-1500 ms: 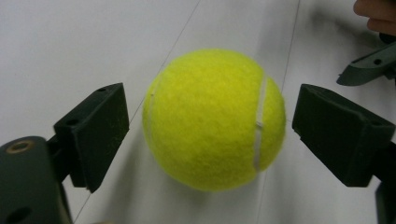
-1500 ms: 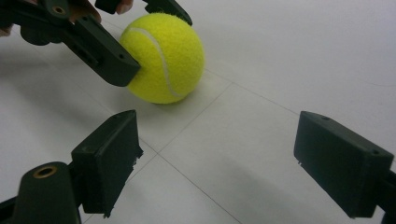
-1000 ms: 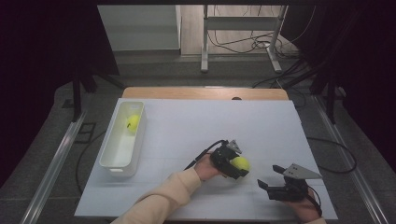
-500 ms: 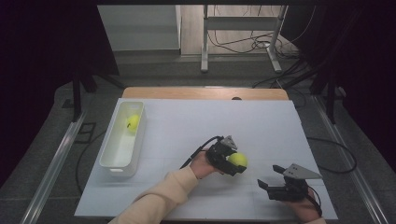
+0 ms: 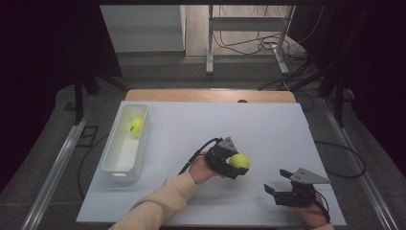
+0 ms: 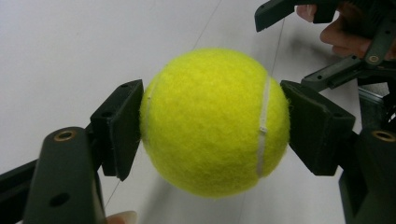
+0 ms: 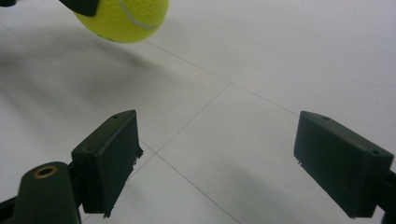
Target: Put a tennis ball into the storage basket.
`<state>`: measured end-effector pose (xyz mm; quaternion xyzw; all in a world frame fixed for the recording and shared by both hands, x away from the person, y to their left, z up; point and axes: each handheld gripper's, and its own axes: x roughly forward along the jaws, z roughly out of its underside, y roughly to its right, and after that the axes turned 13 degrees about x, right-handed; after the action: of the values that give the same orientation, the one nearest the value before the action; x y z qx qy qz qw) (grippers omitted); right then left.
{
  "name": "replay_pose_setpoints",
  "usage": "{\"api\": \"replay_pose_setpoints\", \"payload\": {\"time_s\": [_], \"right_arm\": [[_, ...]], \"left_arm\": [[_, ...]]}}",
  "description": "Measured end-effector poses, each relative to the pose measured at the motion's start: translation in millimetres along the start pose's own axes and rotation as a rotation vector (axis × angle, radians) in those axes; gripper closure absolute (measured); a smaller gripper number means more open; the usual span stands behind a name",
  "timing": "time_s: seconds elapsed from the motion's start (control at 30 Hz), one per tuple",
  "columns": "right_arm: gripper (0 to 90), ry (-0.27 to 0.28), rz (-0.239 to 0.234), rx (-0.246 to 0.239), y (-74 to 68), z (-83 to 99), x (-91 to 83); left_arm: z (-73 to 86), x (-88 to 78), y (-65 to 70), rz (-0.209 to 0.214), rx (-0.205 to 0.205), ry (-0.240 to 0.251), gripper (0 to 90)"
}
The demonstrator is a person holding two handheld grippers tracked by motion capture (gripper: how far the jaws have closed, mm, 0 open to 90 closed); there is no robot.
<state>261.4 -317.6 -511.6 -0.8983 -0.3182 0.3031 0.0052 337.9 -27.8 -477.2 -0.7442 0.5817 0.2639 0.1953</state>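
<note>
The left gripper (image 5: 235,165) had the tennis ball (image 5: 239,161) clamped firmly between its jaws, both pads pressed into the yellow felt on either side, as the left gripper view showed plainly. The ball hung clear of the white table (image 5: 268,124), near the middle of its near half, with a soft shadow under it in the right gripper view. So the pickup looked done.

Over on the left side of the table sat the long white bin (image 5: 125,163), and a second ball (image 5: 136,126) already lay in its far end. That one seemed finished; judging by the layout, the held ball was bound for the same bin, well apart from where it hung. The carry across and the drop were what remained.

The right gripper (image 5: 277,184) rested low near the table's front right corner, jaws spread wide with nothing between them, just bare tabletop. No other loose ball could be seen on the table, so this looked like the last one.
</note>
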Motion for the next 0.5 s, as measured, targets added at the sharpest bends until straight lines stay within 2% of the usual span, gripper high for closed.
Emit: {"api": "replay_pose_setpoints", "payload": {"time_s": [0.17, 0.4, 0.5], "right_arm": [[15.0, -0.001, 0.0, 0.001, -0.2, -0.1, 0.2], [14.9, 0.001, -0.004, -0.001, -0.5, 0.1, 0.3], [14.9, 0.001, -0.002, 0.0, 0.1, 0.1, -0.2]], "left_arm": [[4.2, -7.6, -0.9, -0.004, -0.009, 0.021, 26.4], [6.9, -14.5, -3.3, -0.016, -0.009, 0.018, 26.4], [9.0, -19.7, -6.1, -0.024, -0.024, 0.025, 26.4]]}}
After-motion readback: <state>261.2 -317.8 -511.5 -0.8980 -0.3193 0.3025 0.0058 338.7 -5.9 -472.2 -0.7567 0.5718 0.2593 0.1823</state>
